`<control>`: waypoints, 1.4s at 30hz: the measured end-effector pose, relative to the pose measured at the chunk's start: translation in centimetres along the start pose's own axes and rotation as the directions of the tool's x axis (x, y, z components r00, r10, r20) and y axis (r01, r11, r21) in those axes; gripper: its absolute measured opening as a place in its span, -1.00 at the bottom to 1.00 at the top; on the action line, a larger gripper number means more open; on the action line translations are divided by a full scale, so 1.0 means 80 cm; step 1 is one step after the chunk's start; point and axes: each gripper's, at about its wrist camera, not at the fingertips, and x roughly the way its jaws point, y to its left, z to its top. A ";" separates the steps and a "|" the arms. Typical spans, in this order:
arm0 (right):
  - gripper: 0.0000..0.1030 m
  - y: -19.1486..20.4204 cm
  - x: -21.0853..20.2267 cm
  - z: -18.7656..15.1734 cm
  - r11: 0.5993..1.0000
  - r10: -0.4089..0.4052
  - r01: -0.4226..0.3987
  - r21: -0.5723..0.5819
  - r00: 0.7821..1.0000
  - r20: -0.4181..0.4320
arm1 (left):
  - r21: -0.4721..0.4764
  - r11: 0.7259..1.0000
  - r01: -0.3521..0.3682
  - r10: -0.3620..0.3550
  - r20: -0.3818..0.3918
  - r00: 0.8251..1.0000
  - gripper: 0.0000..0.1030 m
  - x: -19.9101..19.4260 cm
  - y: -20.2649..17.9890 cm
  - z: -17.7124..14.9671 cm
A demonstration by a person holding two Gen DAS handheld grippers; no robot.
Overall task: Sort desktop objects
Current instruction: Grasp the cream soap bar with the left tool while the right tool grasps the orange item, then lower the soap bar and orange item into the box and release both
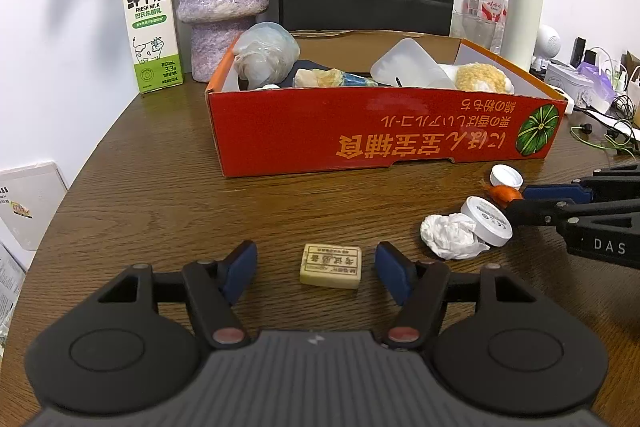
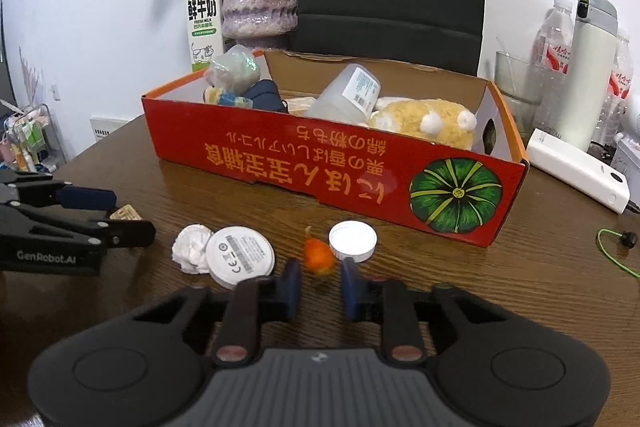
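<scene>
Eraser (image 1: 331,266) before box (image 1: 384,135), tissue (image 1: 450,235) right

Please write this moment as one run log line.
left gripper: open, around eraser | right gripper: open, at orange object | red box: partly filled

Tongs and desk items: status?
Left tongs open, straddling the eraser. Right tongs open, closing in on the orange piece. Red box ahead, part filled. White cap crowds the orange piece.

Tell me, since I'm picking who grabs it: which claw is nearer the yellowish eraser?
Left. The left claw is open with the eraser between its fingers. The right claw sits off to the right, straddling the small orange object.
</scene>
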 end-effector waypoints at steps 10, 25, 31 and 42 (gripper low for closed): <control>-0.59 -0.001 0.003 0.005 1.000 0.013 -0.013 0.004 1.000 0.025 | 0.001 1.000 0.001 -0.001 0.001 1.000 0.32 0.000 0.001 0.000; -0.78 0.003 -0.014 0.004 1.000 -0.003 0.004 -0.011 0.996 0.085 | 0.014 1.000 0.003 -0.003 0.054 0.999 -0.40 -0.013 -0.004 0.003; -0.79 0.001 -0.049 0.030 1.000 0.005 -0.005 -0.002 0.976 0.218 | -0.006 1.000 0.003 -0.002 0.178 0.984 -0.40 -0.039 -0.004 0.034; -0.79 -0.025 -0.001 0.108 0.989 -0.127 0.092 0.119 0.932 0.339 | -0.166 0.986 0.000 0.051 0.305 0.951 -0.39 0.024 -0.007 0.137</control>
